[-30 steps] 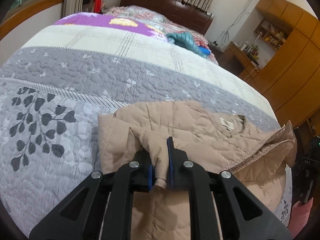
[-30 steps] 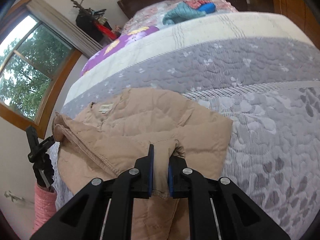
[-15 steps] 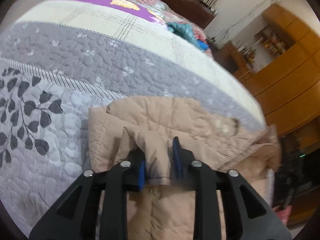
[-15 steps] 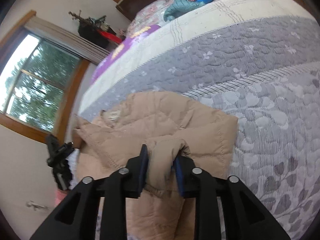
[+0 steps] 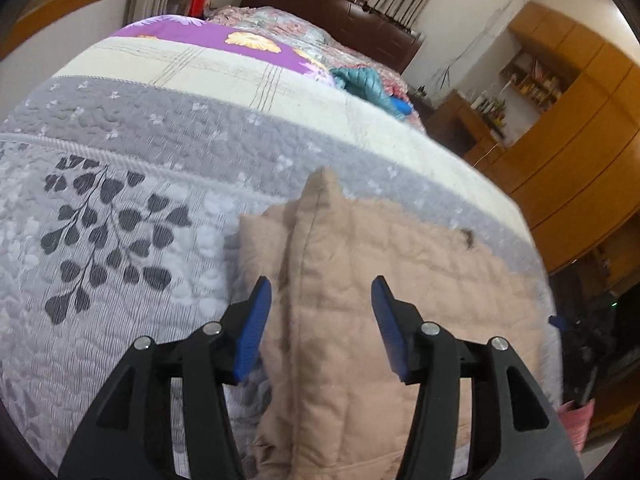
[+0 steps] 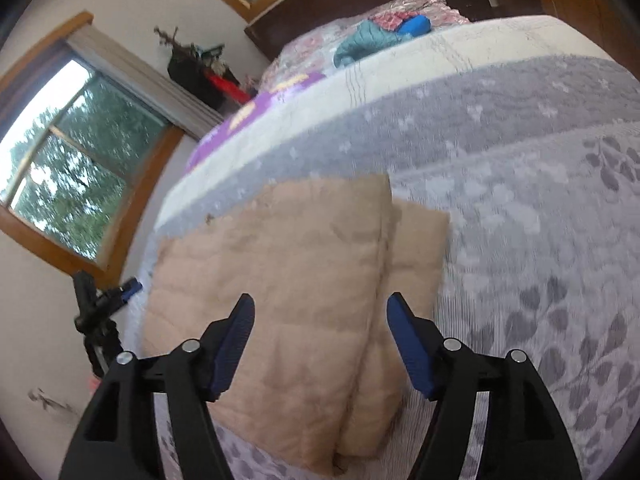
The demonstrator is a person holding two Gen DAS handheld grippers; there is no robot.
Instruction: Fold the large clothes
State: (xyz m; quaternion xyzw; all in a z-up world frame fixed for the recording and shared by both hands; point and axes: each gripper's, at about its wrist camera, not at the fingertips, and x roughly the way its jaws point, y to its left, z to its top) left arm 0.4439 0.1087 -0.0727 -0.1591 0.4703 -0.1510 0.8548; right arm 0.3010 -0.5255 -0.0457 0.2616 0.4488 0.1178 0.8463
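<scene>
A beige quilted jacket (image 5: 400,280) lies folded flat on the grey patterned bedspread (image 5: 120,220). In the left wrist view my left gripper (image 5: 322,328) hovers over the jacket's left folded edge, its jaws opening with blue pads clear of the fabric. In the right wrist view the same jacket (image 6: 288,280) lies as a flat layered rectangle, and my right gripper (image 6: 320,344) stands over its right folded edge, jaws also opening and holding nothing. My left gripper also shows as a small black shape at the bed's left edge (image 6: 104,300).
A teal garment (image 5: 364,84) and a blue item lie far up the bed near the dark headboard (image 5: 340,4). Wooden wardrobes (image 5: 580,140) stand at the right. A window (image 6: 68,168) is on the left wall. The bedspread (image 6: 540,220) spreads wide on the right.
Both grippers let go of the pinched beige fabric and their jaws spread wide. The folded part now lies flat on the jacket, and both grippers have drawn back from it.
</scene>
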